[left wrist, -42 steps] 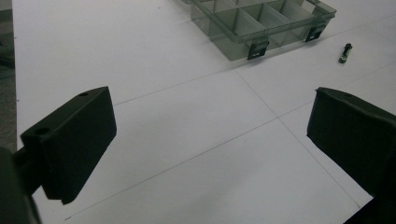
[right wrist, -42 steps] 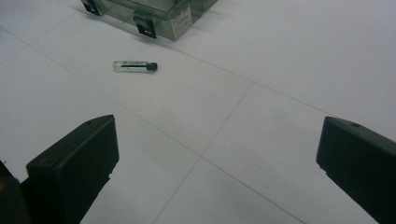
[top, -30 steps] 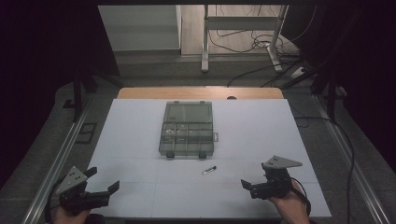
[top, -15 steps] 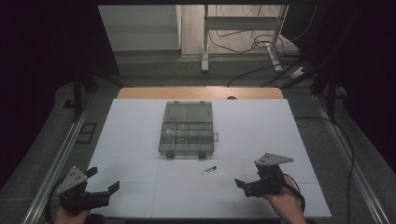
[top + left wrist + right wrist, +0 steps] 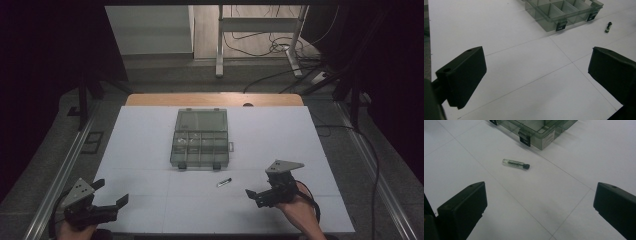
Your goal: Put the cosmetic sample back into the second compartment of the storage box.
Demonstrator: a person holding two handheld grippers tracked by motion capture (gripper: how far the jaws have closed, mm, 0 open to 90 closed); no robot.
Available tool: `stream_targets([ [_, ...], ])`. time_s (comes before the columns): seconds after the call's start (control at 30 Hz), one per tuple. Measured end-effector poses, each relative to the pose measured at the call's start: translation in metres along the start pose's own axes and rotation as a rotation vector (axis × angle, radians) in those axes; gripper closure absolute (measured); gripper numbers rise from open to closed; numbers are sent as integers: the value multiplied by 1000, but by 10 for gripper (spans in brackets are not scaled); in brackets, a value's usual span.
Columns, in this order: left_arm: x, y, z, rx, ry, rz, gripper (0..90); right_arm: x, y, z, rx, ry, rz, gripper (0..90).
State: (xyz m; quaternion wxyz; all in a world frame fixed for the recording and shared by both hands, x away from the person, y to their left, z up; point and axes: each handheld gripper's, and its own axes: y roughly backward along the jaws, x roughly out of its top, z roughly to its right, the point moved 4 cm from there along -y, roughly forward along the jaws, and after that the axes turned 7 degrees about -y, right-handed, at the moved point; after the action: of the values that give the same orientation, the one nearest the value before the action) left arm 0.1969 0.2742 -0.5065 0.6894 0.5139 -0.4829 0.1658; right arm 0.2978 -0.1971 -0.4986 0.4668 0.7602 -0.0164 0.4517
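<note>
A smoky transparent compartment box [image 5: 200, 145] lies with its lid open at the middle of the white mat [image 5: 150, 145]. In front of it lies a small clear vial with a black cap [image 5: 223, 183]. My right gripper [image 5: 254, 194] is open at the near right, jaws pointing left toward the vial and a short way from it. In the right gripper view the vial [image 5: 515, 163] lies ahead of the open gripper [image 5: 540, 207], with the box [image 5: 541, 135] behind it. My left gripper [image 5: 111, 193] is open at the near left corner. The left gripper view has the gripper [image 5: 536, 75], box [image 5: 564, 12] and vial [image 5: 608, 27].
Thin lines divide the mat into fields. A wooden table edge [image 5: 215, 99] runs behind the mat, and metal rails [image 5: 65, 170] flank both sides. Beyond the table, cables [image 5: 280, 50] and a stand's legs [image 5: 219, 50] are on the floor.
My right gripper has moved a little to the left, toward the vial. The left gripper, box and vial have stayed put.
</note>
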Motion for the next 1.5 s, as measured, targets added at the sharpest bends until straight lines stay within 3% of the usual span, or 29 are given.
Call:
stream_targets([
  [0.6,0,0,0,-1,-4,0,21,9,-13,-3,20,-1,2,0],
  [1.17,0,-1,0,-3,-3,1,21,20,-33,-7,25,4,-50,0],
  [1.5,0,-1,0,-3,-3,2,21,24,-44,-13,23,39,-91,0],
])
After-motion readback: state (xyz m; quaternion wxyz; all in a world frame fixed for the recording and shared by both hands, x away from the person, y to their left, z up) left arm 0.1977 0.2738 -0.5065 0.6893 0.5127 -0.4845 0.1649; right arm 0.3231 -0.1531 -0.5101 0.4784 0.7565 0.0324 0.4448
